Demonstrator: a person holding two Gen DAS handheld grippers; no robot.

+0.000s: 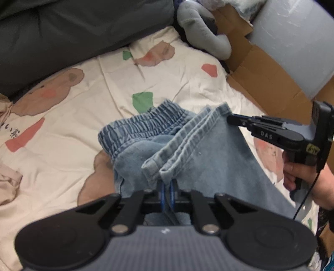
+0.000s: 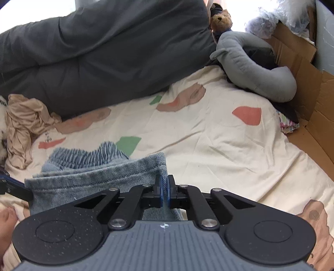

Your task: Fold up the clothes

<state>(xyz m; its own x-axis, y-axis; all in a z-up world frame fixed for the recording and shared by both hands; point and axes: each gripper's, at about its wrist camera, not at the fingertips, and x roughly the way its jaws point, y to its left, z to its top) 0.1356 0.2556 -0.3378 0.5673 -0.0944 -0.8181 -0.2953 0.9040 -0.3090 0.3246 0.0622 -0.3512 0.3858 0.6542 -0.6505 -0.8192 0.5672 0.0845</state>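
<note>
I have the light-blue denim jeans (image 1: 194, 150) lying on the cream bedsheet (image 1: 87, 129), folded over so the hemmed leg ends sit against the gathered elastic waistband (image 1: 144, 123). My left gripper (image 1: 167, 187) is clamped on one corner of the hemmed leg end, its blue pads pressed together with denim pinched between them. My right gripper (image 2: 164, 188) is closed on the other corner of the same hem, the cloth caught between its pads; from the left wrist view I see it side-on, gripping the far hem corner, with the letters "DAS" readable on its black finger arm and a small yellow sticker on the body whose characters I cannot make out. A hand (image 1: 296, 173) grips its handle. The bedsheet carries a print of brown bears, coral patches and green shapes, plus a few small dark characters at the left edge, too blurred to read. A crumpled beige garment (image 2: 23, 127) lies at the left of the sheet. Further back sits a dark grey duvet (image 2: 104, 52), a grey plush elephant (image 2: 250, 66), a brown teddy bear (image 2: 221, 19), and flattened cardboard (image 2: 302, 68) along the right side.
</note>
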